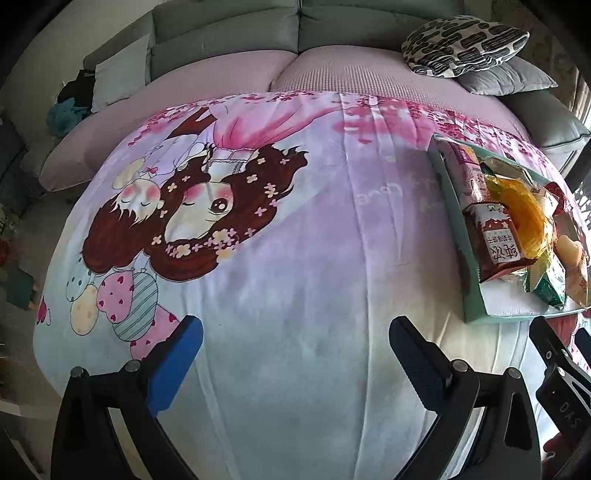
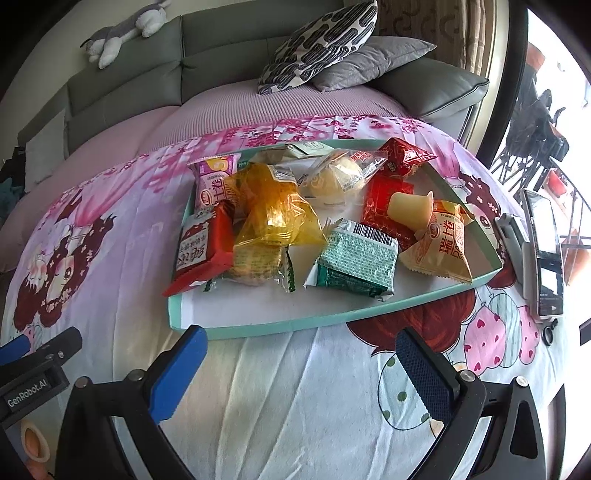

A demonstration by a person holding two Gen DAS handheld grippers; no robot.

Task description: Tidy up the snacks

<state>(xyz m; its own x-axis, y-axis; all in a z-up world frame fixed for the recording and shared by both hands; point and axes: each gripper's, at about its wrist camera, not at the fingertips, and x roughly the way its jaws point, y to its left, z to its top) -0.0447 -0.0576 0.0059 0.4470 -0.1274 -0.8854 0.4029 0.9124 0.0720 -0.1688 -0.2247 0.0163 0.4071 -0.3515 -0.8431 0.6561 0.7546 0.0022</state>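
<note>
A shallow teal box [image 2: 258, 326] holds several wrapped snacks: a red packet [image 2: 201, 245], a yellow bag [image 2: 275, 214], a green packet [image 2: 356, 260], an orange packet [image 2: 443, 243], a jelly cup [image 2: 412, 206] and a pink packet [image 2: 214, 177]. My right gripper [image 2: 299, 365] is open just in front of the box's near rim, holding nothing. In the left wrist view the same teal box [image 1: 474, 295] lies at the right, with the red packet [image 1: 496, 240] nearest. My left gripper [image 1: 295, 354] is open over bare cloth, left of the box, and holds nothing.
A cartoon-print cloth [image 1: 280, 221] covers the table. Behind it stands a grey sofa [image 2: 155, 77] with a patterned cushion [image 2: 317, 48] and a plush toy [image 2: 122, 29]. A phone on a stand [image 2: 545, 251] sits right of the box.
</note>
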